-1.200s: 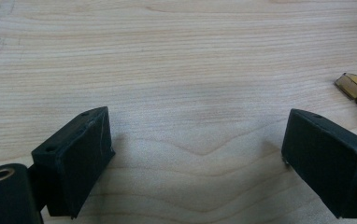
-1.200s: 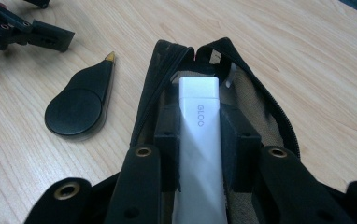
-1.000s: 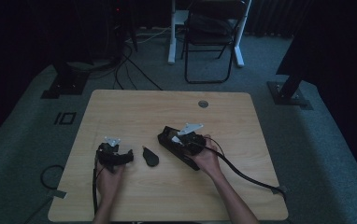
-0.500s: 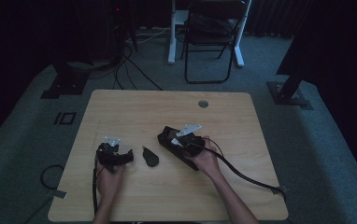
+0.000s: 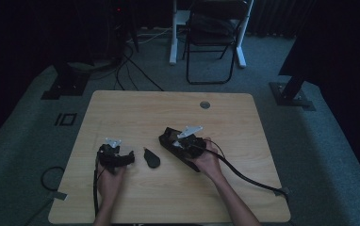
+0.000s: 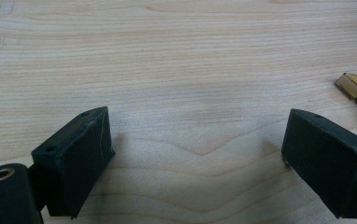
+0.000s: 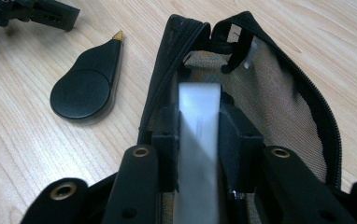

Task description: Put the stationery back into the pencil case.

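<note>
A black zip pouch (image 7: 279, 116) lies open on the wooden table (image 5: 135, 113), showing its mesh lining; in the high view the pouch (image 5: 169, 140) is right of centre. My right gripper (image 7: 199, 122) is over the pouch's mouth, shut on a flat white piece (image 7: 200, 107). In the high view the right gripper (image 5: 187, 141) rests on the pouch. A black teardrop-shaped object with a gold tip (image 7: 85, 88) lies on the table left of the pouch. My left gripper (image 6: 195, 140) is open over bare wood, with the gold tip (image 6: 354, 85) just to its right. In the high view the left gripper (image 5: 116, 157) is left of the teardrop object (image 5: 151, 158).
A cable (image 5: 249, 176) trails from the right gripper to the table's right edge. A round grommet hole (image 5: 205, 104) sits near the far edge. A folding chair (image 5: 213, 40) stands on the floor beyond the table.
My right gripper has edged slightly left over the pouch. The left gripper and the teardrop object have not moved.
</note>
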